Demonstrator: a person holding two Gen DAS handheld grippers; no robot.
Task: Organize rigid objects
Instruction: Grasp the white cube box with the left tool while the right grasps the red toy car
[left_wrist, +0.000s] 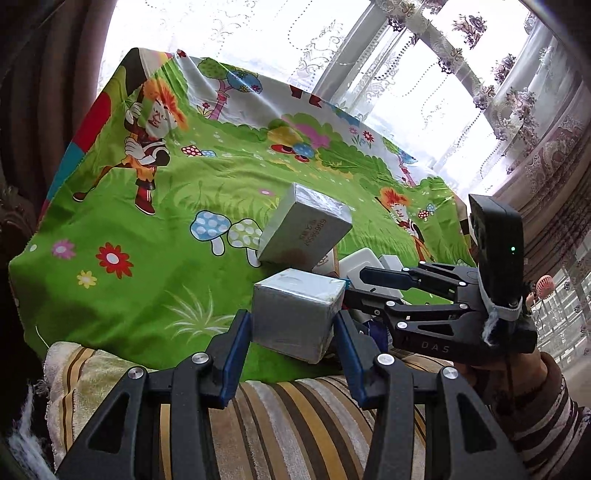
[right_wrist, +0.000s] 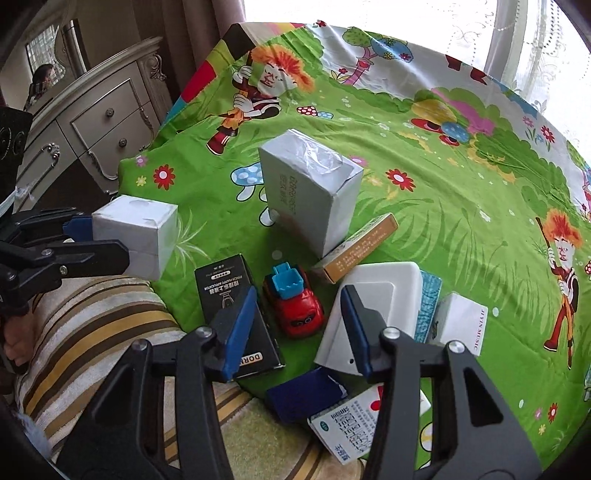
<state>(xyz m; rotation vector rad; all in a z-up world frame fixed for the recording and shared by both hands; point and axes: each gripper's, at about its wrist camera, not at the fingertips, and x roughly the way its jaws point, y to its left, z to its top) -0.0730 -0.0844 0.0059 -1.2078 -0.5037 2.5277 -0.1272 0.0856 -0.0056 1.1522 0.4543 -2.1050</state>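
On the bright green cartoon cloth (right_wrist: 424, 206), my things sat in a small heap. At nine o'clock in my right camera's view, my left gripper (right_wrist: 107, 240) pinched a small white cube box (right_wrist: 135, 234) between its blue pads. The cube hung over the edge of the cloth, above a striped towel (right_wrist: 88, 332). In my left camera's view the same gripper (left_wrist: 291, 332) came up from six o'clock, with its pads pressed on both sides of the cube.

Next, toward the middle, a black box (right_wrist: 229, 291) lay flat. A big white box (right_wrist: 314, 192) stood tilted at twelve o'clock. Below it sat a red toy car (right_wrist: 295, 306) with a blue piece on top. My right gripper (right_wrist: 299, 325) was right over the car. Its pads stood apart, one on each side, and did not press on the car.

A yellow box (right_wrist: 358, 247) leaned against the big white box. At three o'clock from the car lay a white plastic case (right_wrist: 384, 291), touching the right pad. Past it was a small white box (right_wrist: 461, 321) with writing on it. At five o'clock, a dark blue box (right_wrist: 303, 398) and a white medicine box (right_wrist: 351, 424) lay close together.
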